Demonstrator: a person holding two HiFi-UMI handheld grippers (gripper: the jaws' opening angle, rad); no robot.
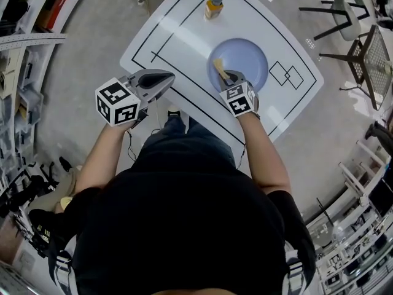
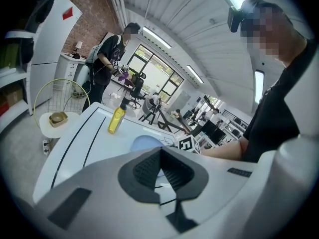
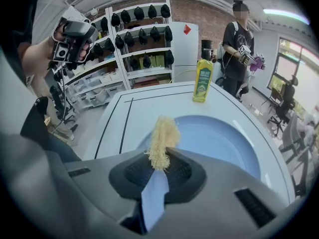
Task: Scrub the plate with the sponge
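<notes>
A pale blue plate (image 1: 245, 57) lies on the white table (image 1: 184, 29). My right gripper (image 1: 228, 77) hovers over the plate's near-left rim, shut on a thin yellow sponge (image 1: 218, 69). In the right gripper view the sponge (image 3: 162, 141) sticks up edge-on between the jaws, above the plate (image 3: 224, 138). My left gripper (image 1: 164, 77) is held up off the table's near-left edge, away from the plate, with its jaws shut and nothing in them. From the left gripper view (image 2: 160, 152) the plate (image 2: 143, 143) shows beyond the jaws.
A yellow bottle (image 1: 214, 6) stands at the table's far side, beyond the plate; it also shows as a bottle (image 3: 202, 86) ahead. Black lines mark the tabletop. Chairs (image 1: 353, 17) stand at the right, shelves (image 3: 139, 44) and a standing person (image 3: 239, 31) behind.
</notes>
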